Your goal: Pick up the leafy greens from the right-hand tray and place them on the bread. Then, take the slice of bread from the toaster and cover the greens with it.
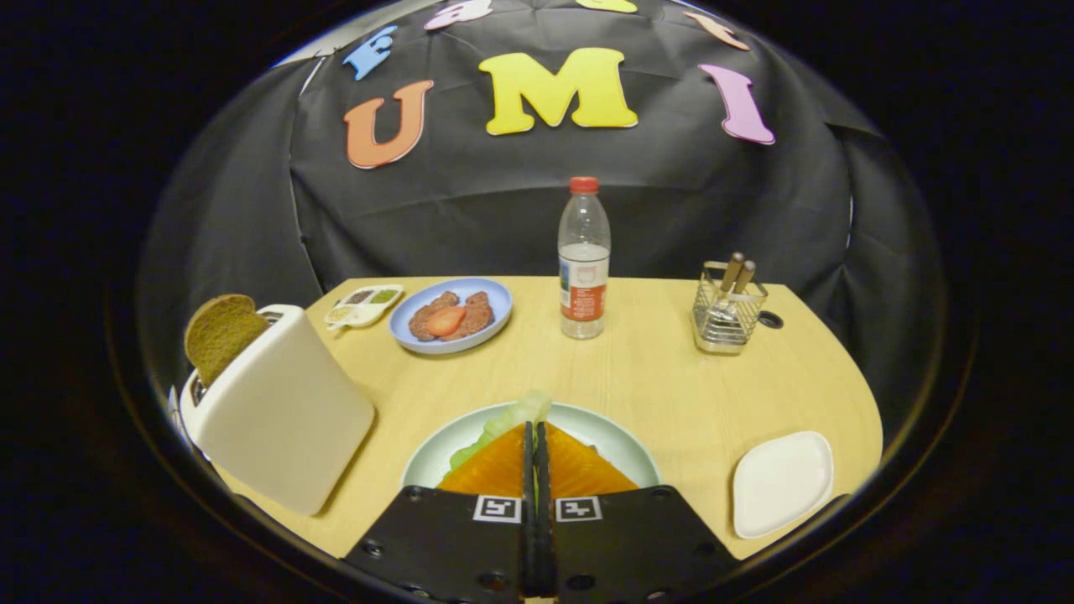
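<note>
Now gripper (535, 436) closed, greens (503, 424) on plate (604, 428)

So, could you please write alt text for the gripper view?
The gripper, fingers closed together, hovers over a pale plate with leafy greens on it. A white toaster holding a bread slice stands left, an empty white tray right.

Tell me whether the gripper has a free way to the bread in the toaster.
Probably yes: the bread sticks up from the toaster, nothing over it. The gripper, jaws shut, sits over the plate.
</note>
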The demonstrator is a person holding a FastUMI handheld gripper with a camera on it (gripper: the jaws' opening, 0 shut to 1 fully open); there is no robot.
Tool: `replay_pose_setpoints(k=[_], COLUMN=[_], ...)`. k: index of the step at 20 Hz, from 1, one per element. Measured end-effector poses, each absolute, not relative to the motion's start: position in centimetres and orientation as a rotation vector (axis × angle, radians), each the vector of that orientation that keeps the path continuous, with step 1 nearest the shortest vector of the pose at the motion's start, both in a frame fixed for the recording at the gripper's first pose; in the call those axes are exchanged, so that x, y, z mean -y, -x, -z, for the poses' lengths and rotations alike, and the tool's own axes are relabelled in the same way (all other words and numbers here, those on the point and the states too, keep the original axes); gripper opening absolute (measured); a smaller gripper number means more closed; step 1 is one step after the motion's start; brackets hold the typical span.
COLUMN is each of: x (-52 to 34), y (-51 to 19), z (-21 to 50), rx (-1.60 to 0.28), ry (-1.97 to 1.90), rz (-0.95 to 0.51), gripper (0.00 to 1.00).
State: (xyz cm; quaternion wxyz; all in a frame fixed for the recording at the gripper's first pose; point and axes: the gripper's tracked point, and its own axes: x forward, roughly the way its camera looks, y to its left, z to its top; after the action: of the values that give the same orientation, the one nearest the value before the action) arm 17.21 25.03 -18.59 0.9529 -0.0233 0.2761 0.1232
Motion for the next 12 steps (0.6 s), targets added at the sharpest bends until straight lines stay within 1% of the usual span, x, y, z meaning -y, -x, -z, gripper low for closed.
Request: replay_pose_setpoints(k=[4, 8, 10, 11, 12], x=[-25.1, -25.5, -25.4, -25.3, -25.1], y=[-18.0, -18.2, -18.3, -18.2, -18.1], z=[20.0, 20.0, 19.6, 19.3, 18.9], rx=[-0.6, -0.589, -0.576, -0.567, -0.555], ry=[0.01, 0.003, 0.017, 0.019, 0.018], rz=[-0.243, -0.256, -0.248, -0.243, -0.233], gripper=[0.01, 0.02, 0.16, 0.31, 0.4])
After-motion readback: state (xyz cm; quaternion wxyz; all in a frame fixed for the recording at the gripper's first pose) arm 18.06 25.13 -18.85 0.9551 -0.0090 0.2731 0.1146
